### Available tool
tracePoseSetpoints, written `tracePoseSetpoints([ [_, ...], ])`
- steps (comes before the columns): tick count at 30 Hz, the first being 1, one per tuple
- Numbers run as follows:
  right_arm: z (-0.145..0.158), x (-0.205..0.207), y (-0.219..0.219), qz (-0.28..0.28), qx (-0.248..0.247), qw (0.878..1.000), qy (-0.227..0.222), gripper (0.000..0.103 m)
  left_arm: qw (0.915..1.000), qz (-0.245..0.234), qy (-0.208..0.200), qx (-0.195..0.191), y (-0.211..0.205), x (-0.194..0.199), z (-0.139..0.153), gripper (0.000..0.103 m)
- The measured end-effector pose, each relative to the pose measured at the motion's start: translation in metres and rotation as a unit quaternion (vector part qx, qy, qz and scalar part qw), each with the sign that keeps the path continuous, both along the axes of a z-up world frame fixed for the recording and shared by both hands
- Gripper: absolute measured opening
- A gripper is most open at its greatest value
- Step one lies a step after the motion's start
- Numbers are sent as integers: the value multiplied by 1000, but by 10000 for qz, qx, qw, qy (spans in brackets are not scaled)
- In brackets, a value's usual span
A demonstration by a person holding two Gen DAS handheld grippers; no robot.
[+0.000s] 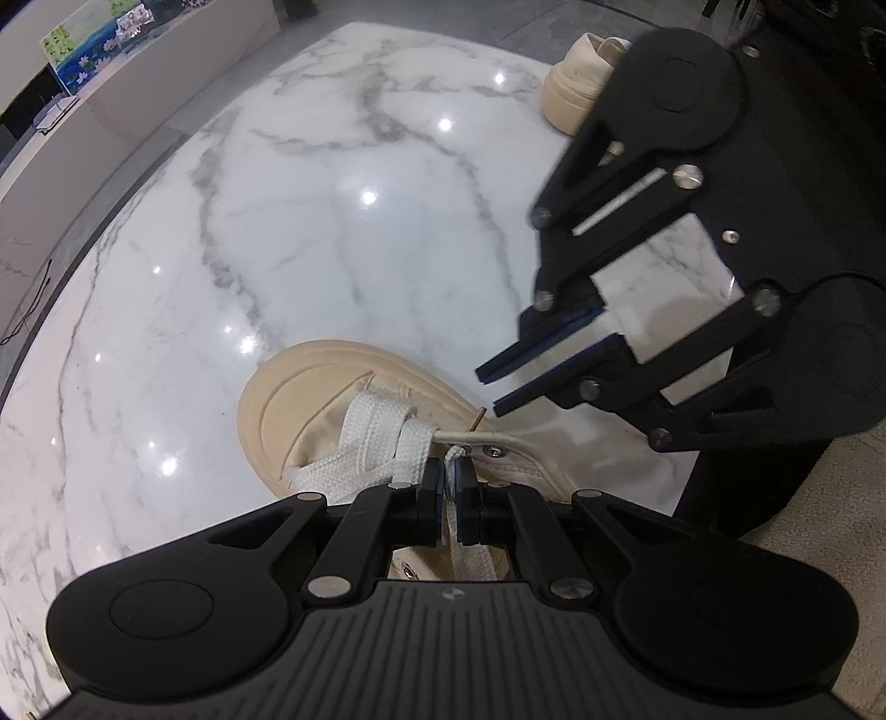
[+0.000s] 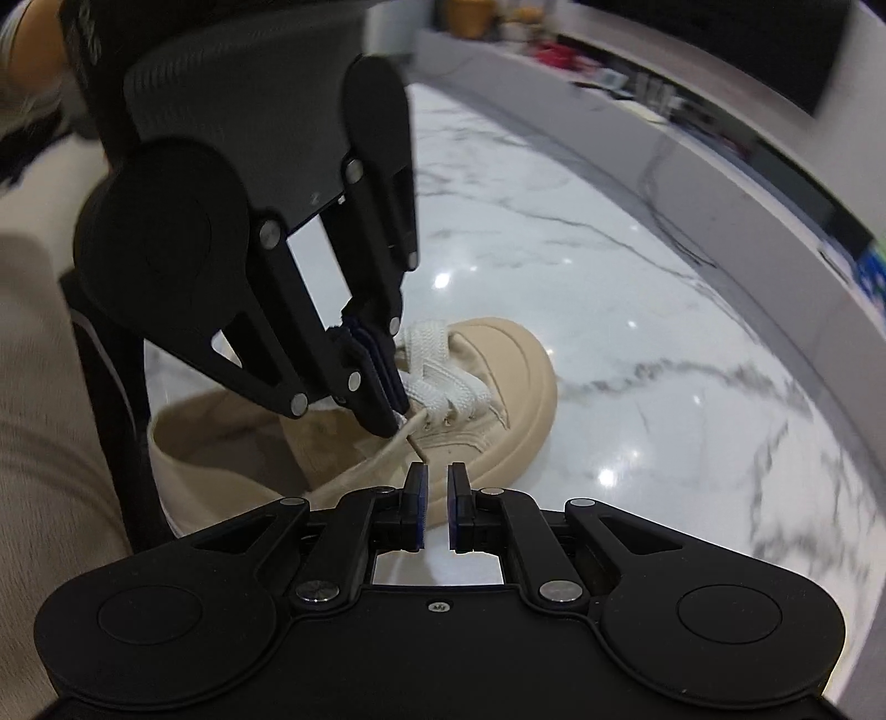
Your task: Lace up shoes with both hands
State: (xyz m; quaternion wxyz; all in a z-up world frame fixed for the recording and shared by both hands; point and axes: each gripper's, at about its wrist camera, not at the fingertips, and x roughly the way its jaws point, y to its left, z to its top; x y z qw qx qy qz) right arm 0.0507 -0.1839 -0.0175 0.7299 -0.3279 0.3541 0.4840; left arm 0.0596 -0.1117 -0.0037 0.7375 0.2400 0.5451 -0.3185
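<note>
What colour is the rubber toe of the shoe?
Beige toe, clearest in the right wrist view.

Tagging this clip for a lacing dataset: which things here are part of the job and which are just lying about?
In the job:
beige shoe
white lace
left tool, shut on the lace
right tool, open

Lying about:
second shoe
painting
marble table

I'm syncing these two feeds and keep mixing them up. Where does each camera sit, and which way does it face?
Left wrist: sits on the left gripper, looking along its shut fingers at the white lace over the beige shoe; the right gripper enters from the right.
Right wrist: sits on the right gripper, facing the shoe's side; the left gripper reaches down from upper left.
Shared: shoe, lace, marble table.
</note>
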Motion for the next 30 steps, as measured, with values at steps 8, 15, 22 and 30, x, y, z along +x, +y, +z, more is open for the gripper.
tracePoseSetpoints([
  [8, -6, -2, 14, 653, -252, 9974, -187, 5, 10000, -13, 20, -50, 0, 3, -2, 3],
  [15, -9, -4, 16, 806, -345, 9957, -290, 4, 10000, 50, 26, -54, -5, 3, -3, 3],
  [22, -8, -11, 18, 837, -405, 9951, -343, 2, 10000, 2, 19, -65, 11, 1, 4, 5],
  [30, 2, -15, 1, 580, -541, 9963, -345, 1, 9985, 347, -142, -400, 36, -12, 27, 26],
])
